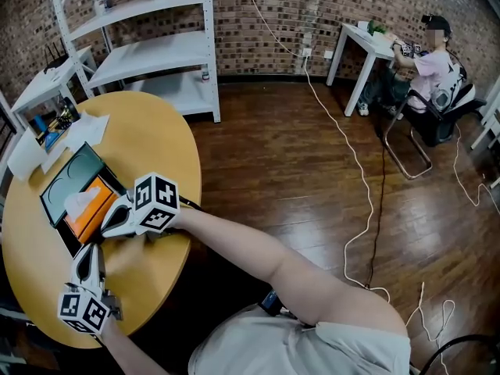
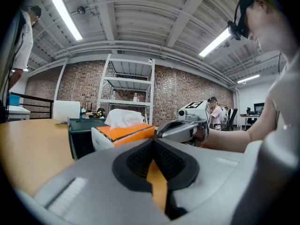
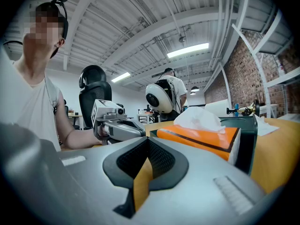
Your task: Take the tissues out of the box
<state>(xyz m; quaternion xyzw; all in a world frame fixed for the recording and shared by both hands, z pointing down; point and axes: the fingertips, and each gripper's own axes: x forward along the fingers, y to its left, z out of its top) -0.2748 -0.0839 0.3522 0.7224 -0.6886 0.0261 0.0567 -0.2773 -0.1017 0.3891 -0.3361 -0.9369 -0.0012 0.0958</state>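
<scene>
L gripper [image 1: 88, 250] jaws together, empty. Tissue box [image 1: 95, 203] just ahead of it in tray [image 1: 73, 175], long axis diag away from me. R gripper [image 1: 105, 230] closed too, empty, beside box. I'd judge R nearer the tuft [image 1: 80, 201].

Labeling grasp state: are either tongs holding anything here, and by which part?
Nothing held: left tongs and right tongs are both shut and empty; the tissue box is not gripped.

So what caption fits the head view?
Left gripper and right gripper, both shut, beside the orange tissue box on the round table.
</scene>
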